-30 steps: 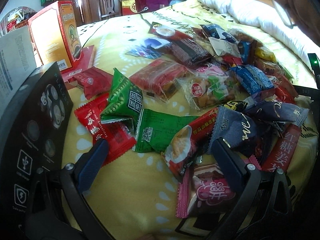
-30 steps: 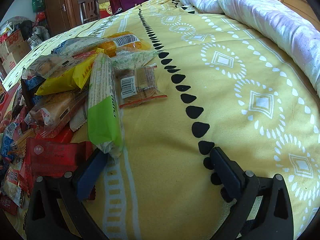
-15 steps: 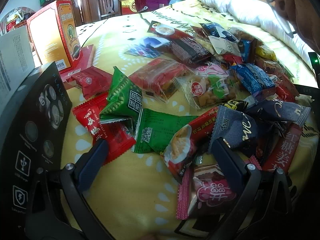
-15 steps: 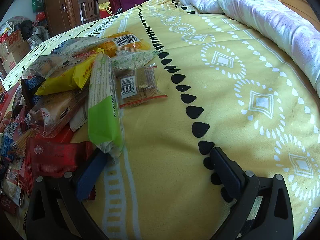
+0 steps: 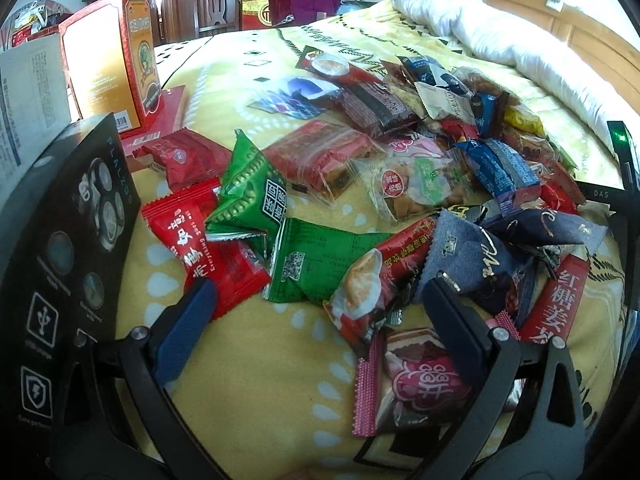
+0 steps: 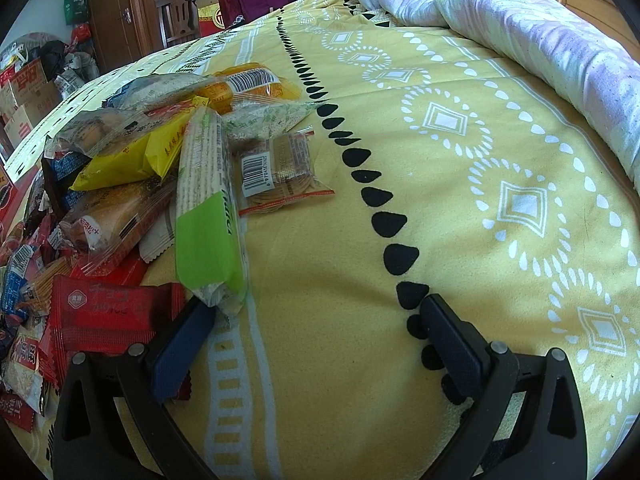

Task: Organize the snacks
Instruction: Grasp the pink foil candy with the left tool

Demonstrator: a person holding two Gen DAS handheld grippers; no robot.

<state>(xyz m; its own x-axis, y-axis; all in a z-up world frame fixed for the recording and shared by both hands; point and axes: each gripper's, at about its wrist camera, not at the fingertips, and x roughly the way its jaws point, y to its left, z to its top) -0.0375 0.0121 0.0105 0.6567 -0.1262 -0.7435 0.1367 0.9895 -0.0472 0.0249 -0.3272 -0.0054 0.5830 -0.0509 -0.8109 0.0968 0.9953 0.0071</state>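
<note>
Bed: yellow patterned cover (image 6: 460,208), carries everything.
Quilt: white (image 5: 500,36), bunched far ahead and to the right of the left tool.
Snacks: loose heap of wrapped packets (image 5: 400,184) on the cover, just ahead of the left tool, spreading right.
Green packets: two (image 5: 280,236), ahead between the fingers.
Box: orange, upright (image 5: 112,64), far left.
Black box: (image 5: 60,240) close on the left.
Right view: long green-ended pack (image 6: 208,216) ahead left; bare cover ahead right.
</note>
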